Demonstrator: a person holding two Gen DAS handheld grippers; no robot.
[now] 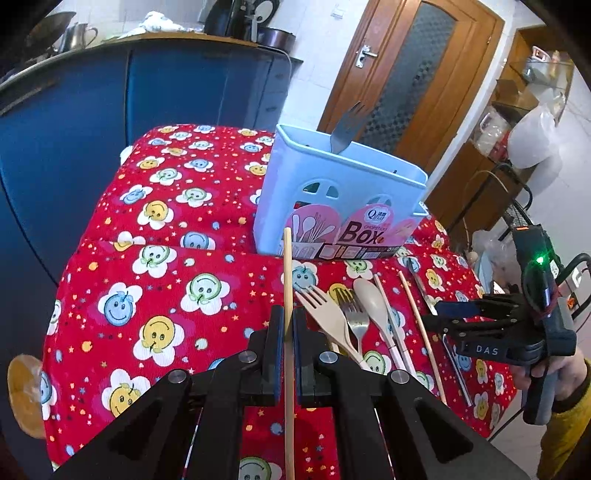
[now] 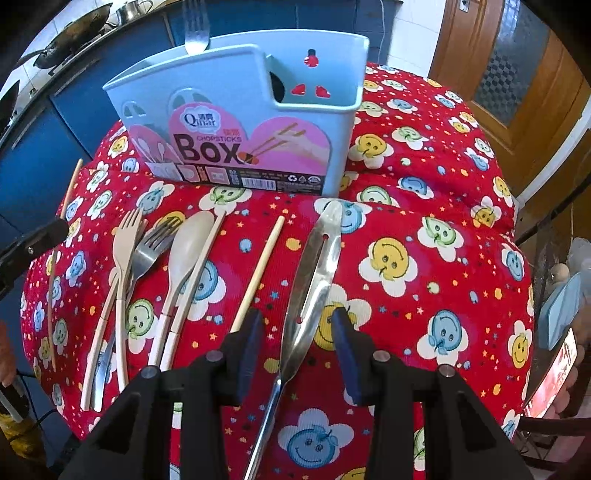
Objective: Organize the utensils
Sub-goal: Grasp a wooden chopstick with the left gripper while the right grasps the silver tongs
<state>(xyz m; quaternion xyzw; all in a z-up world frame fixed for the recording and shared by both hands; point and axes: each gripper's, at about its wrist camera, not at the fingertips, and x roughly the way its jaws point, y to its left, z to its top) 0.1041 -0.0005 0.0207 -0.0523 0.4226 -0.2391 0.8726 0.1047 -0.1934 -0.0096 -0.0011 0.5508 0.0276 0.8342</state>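
Chopstick (image 1: 287,295), slim pale wood, pinched in left claw (image 1: 287,339).

The blue box (image 2: 236,110) stands near the worktop's (image 2: 424,206) far edge, a metal fork (image 2: 195,27) poking up out of its top. In front of it the near half is crowded: pale fork (image 2: 123,254), steel fork (image 2: 147,251), spoon (image 2: 186,247), loose chopstick (image 2: 258,269) and a slotted metal knife (image 2: 314,266) lie side by side, narrow strips of cloth between them. Right of the knife the cloth is bare out to the right edge. The left half, seen from the left wrist, lies open too.
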